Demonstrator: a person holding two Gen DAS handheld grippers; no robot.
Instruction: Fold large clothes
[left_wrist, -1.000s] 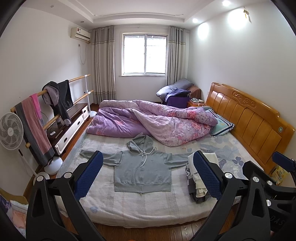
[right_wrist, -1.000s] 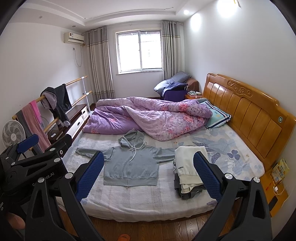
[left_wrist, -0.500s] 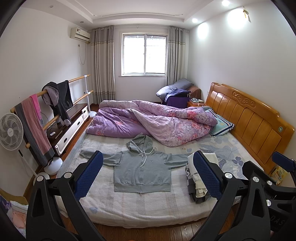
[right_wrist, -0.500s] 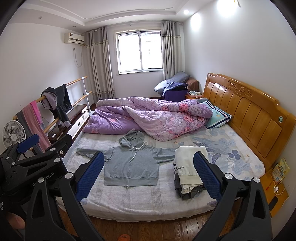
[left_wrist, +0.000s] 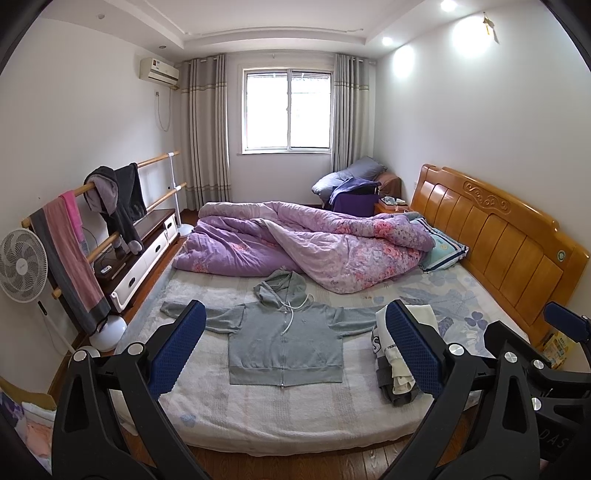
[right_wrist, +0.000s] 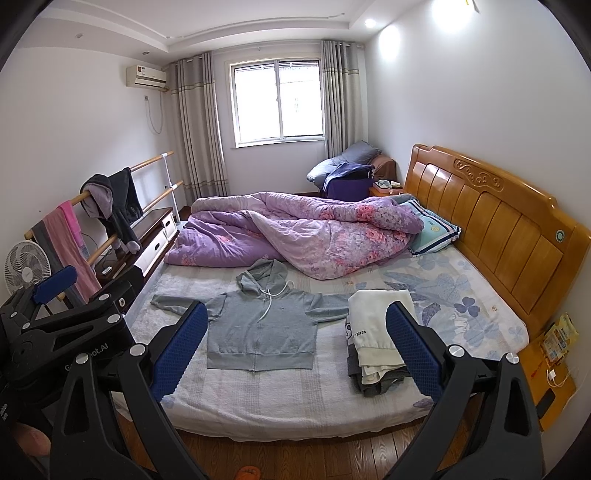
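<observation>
Grey hoodie (left_wrist: 284, 339) flat on the near part of the bed (left_wrist: 258, 413), sleeves out, left sleeve partly hidden by a blue finger pad, left gripper (left_wrist: 295, 350) wide and empty, right gripper (right_wrist: 295, 350) wide and empty, folded pile (right_wrist: 373, 332) right of hoodie, purple quilt (left_wrist: 314, 243) far behind.

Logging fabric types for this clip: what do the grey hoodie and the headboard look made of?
Grey hoodie: soft matte knit, probably cotton fleece, judging by its ribbed hem and limp drape. Headboard: glossy varnished wood, going by its orange panels and carved scroll.
</observation>
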